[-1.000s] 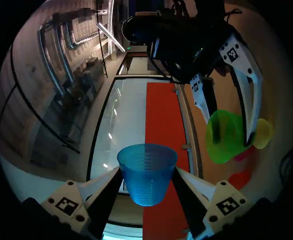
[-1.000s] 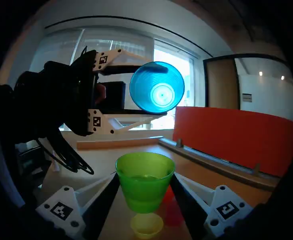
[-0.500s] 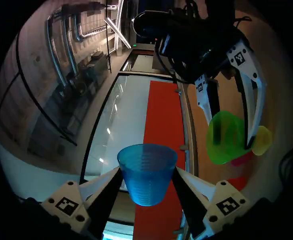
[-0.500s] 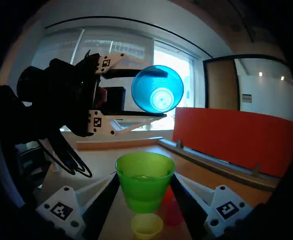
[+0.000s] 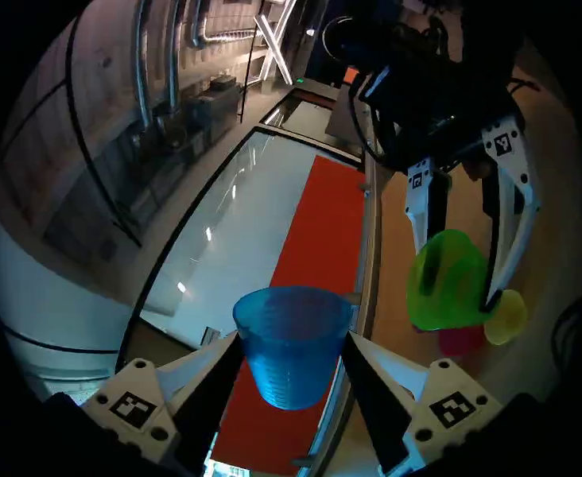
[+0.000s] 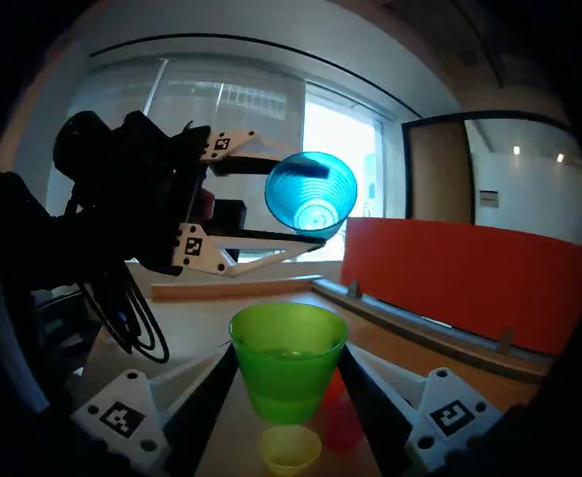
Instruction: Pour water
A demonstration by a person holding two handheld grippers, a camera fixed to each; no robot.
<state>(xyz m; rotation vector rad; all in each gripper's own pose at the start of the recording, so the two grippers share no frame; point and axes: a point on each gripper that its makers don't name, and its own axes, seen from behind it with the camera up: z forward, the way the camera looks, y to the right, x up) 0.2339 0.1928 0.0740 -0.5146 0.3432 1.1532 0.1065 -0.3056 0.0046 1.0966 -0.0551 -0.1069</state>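
Left fingers [image 5: 205,380]: white plastic with dark inner faces; the left gripper [image 5: 292,343] presses from both sides on the blue cup [image 5: 292,358].
Right fingers [image 6: 211,381]: same build; the right gripper [image 6: 288,354] is closed on the green cup [image 6: 288,374], one finger against each wall.
Blue cup: translucent ribbed plastic, tapered. In the right gripper view it is tipped on its side in the air, mouth towards the camera, higher than the green cup and apart from it.
Green cup: translucent, smooth, tapered, upright. A faint level line suggests water in its lower part, though the tint makes that hard to judge.
Small cups: a yellow cup [image 6: 289,449] and a red cup [image 6: 343,421] stand on the wooden table [image 6: 188,322] just beyond the green cup, the red one partly hidden behind it.
Markings: square black-and-white tags [image 6: 120,419] on the fingers; a sign [image 6: 490,195] on the far wall is too small to read.
Backdrop: a flat red panel [image 6: 474,278] along the table's edge and a bright window [image 6: 343,135].
Hard to see: the hand on the left gripper is a dark silhouette against the glare, with black cables [image 6: 132,318] looping beneath.
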